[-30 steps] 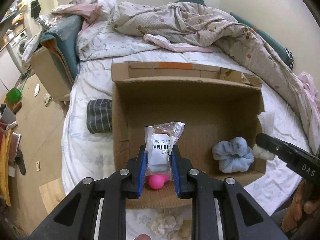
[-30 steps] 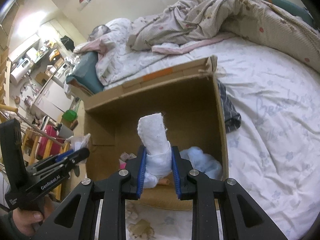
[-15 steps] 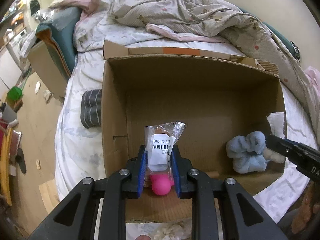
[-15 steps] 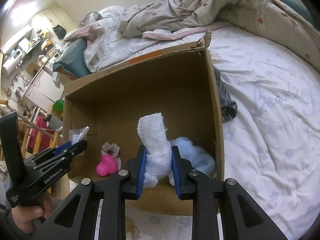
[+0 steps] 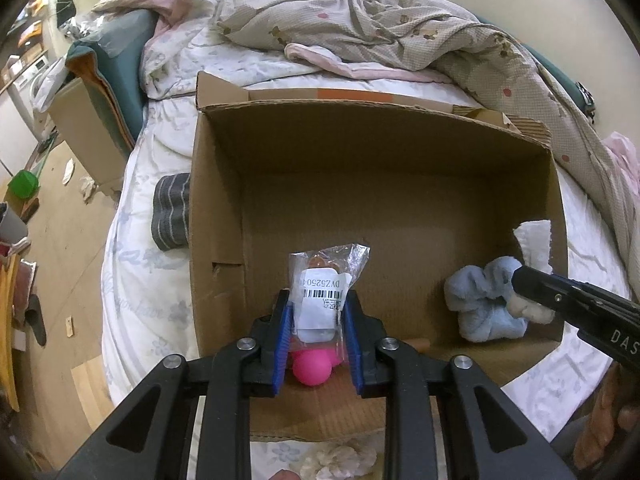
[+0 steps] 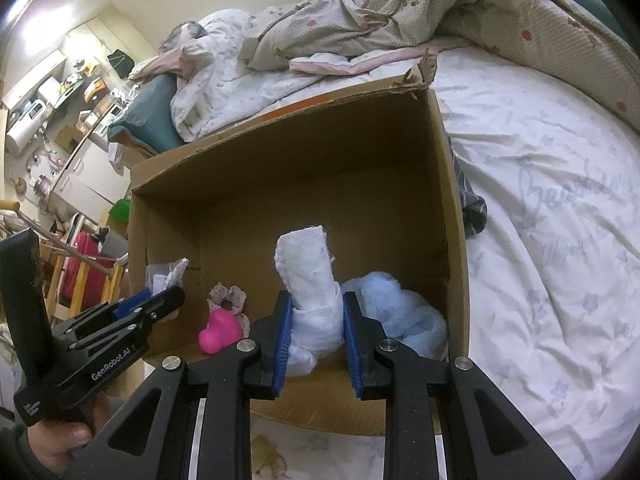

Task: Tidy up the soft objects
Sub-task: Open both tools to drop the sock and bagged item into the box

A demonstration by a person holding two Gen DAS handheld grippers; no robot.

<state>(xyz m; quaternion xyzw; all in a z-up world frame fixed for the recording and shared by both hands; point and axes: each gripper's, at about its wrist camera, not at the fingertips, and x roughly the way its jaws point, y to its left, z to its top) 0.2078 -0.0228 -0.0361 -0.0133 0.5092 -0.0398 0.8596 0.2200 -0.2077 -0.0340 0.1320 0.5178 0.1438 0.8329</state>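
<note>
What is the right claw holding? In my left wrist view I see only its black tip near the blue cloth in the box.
Observer: The right claw is shut on a rolled white cloth. It pinches the roll low, so the upper end stands above the pads, inside the cardboard box.
Operator: Is something hidden behind the bag in my left claw, near the pink toy?
Observer: Yes. A small flowered scrunchie lies on the box floor right behind the pink toy. In your view the bag covers it.
</note>
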